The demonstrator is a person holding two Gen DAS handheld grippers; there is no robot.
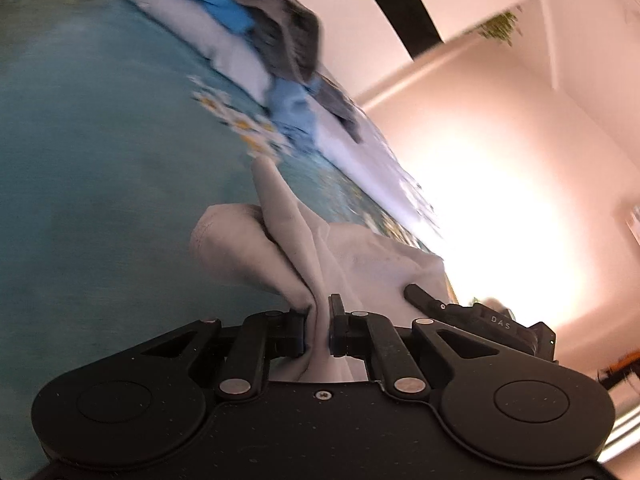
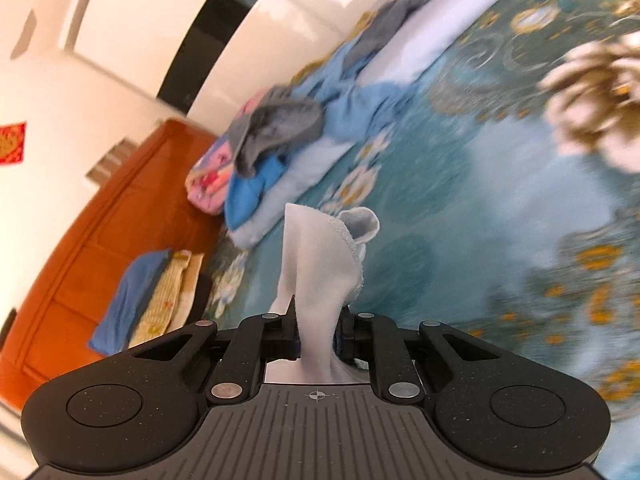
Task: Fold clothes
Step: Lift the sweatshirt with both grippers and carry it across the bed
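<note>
A teal floral bedspread [image 2: 460,168] fills both views, white walls [image 1: 500,128] behind, an orange sofa [image 2: 80,248] beside. Heaped clothes [image 2: 288,132] lie blurred, perhaps towels. Left gripper [image 1: 318,330] and right gripper [image 2: 318,334] each clamp the lifted pale garment [image 2: 320,264].

Left hand-held gripper [image 1: 318,330] clamps bunched pale garment [image 1: 304,248] above teal floral bedspread [image 1: 100,140]; blue and grey clothes pile [image 1: 260,20] beyond, blurred.
</note>
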